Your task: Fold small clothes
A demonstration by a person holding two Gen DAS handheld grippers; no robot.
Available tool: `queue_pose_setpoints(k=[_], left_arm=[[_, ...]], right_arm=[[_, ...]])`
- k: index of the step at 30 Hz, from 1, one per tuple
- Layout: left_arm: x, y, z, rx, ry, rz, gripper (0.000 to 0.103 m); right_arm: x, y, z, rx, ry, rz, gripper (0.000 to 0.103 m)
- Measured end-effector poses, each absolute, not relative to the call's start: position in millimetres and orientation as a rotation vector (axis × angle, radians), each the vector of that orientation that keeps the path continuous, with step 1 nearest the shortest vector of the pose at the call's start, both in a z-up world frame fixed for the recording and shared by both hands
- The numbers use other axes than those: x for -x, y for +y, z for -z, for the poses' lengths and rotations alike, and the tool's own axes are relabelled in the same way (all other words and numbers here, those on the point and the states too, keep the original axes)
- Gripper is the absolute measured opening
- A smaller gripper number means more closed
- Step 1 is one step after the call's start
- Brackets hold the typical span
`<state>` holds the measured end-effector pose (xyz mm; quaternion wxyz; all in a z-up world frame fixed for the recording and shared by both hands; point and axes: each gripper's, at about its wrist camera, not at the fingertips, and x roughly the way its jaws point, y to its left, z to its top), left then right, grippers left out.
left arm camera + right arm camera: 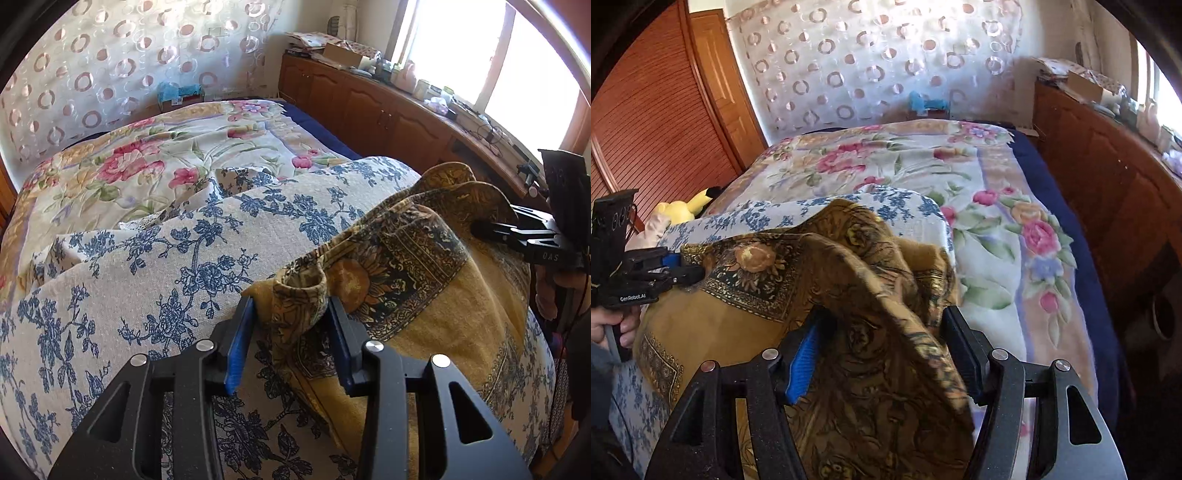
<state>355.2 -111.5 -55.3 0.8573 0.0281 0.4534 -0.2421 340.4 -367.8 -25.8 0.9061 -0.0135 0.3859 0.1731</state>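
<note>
Cloth point(424, 314) of mustard paisley — thin, limp, light — drapes over the bed point(147, 258), each hand-held gripper, left point(291, 314) and right point(882, 347), clamped on a bunched edge, the best hold.

The cloth point(871, 295) drapes over the right gripper point(882, 354), hiding its fingertips and any pad contact. In the left wrist view that gripper sits at the frame edge, mostly cut off. The hand point(613, 326) on the left gripper point(291, 343) is cropped. Items on the sideboard point(369, 103) are too small to identify. The window point(461, 48) is blown out.
</note>
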Motion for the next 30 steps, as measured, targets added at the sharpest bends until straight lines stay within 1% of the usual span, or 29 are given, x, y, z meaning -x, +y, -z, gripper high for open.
queue_pose_setpoints(k=[2, 3, 4, 5, 6, 7, 8, 10, 14, 20, 25, 30], left_arm=[[-356, -112, 55, -0.056, 0.954, 0.507, 0.041], [-356, -113, 55, -0.054, 0.954, 0.51, 0.041], [-356, -112, 55, -0.05, 0.954, 0.515, 0.041], [-356, -112, 54, -0.048, 0.952, 0.525, 0.038], [-356, -112, 54, -0.035, 0.952, 0.546, 0.024], [-356, -112, 54, -0.021, 0.961, 0.571, 0.017], [-355, -112, 53, -0.02, 0.963, 0.579, 0.015], [-352, -111, 50, -0.01, 0.956, 0.589, 0.011], [-337, -99, 26, 0.045, 0.873, 0.611, 0.01], [-303, -80, -15, 0.056, 0.768, 0.622, 0.01], [-275, -42, -45, 0.084, 0.677, 0.586, 0.01], [-245, 15, -65, 0.113, 0.612, 0.5, 0.01]], right_arm=[[-338, -365, 28, 0.065, 0.8, -0.362, 0.045], [-336, -364, 29, 0.077, 0.801, -0.367, 0.041], [-335, -365, 30, 0.084, 0.803, -0.376, 0.034], [-334, -364, 31, 0.082, 0.805, -0.383, 0.027], [-332, -361, 31, 0.084, 0.807, -0.386, 0.025], [-331, -361, 27, 0.092, 0.802, -0.387, 0.021], [-329, -358, 26, 0.104, 0.796, -0.381, 0.019], [-324, -355, 22, 0.127, 0.774, -0.364, 0.018], [-312, -353, 10, 0.113, 0.701, -0.35, 0.017], [-293, -340, -18, 0.148, 0.623, -0.365, 0.016], [-274, -312, -40, 0.183, 0.535, -0.409, 0.016], [-270, -264, -59, 0.215, 0.46, -0.501, 0.016]])
